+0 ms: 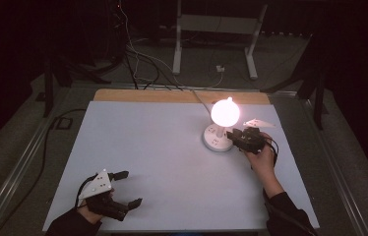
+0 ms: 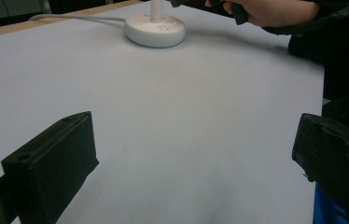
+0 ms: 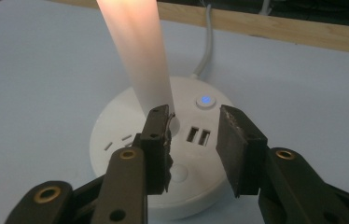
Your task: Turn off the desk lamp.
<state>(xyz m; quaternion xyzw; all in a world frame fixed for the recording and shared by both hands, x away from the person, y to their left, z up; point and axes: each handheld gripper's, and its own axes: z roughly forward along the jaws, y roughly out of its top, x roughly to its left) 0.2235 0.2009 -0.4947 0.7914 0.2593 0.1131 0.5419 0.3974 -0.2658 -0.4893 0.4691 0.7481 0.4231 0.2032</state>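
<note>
Right hand-held gripper (image 3: pixel 193 135) poised low over the round white plastic lamp base (image 3: pixel 116 135), jaws narrowly parted and holding nothing — left jaw touching or just beside the foot of the glowing white stem (image 3: pixel 135 51), right jaw over the pair of USB ports (image 3: pixel 198 136). Small round power button (image 3: pixel 205 100) lit blue, just beyond the jaw tips. Lamp standing near the far right corner of the pale grey desk (image 1: pixel 162 147), globe (image 1: pixel 225 112) shining, white cord (image 3: pixel 206 42) trailing off over the far edge.

Likely step: pressing that button. Best done by nudging forward so one jaw tip sits squarely over the button, then pushing straight down, gently — a sideways shove risks sliding the light base or knocking the stem.

Left hand-held gripper (image 1: pixel 124 189) resting near the near left corner of the desk, jaws spread wide, empty, well apart from the lamp.
</note>
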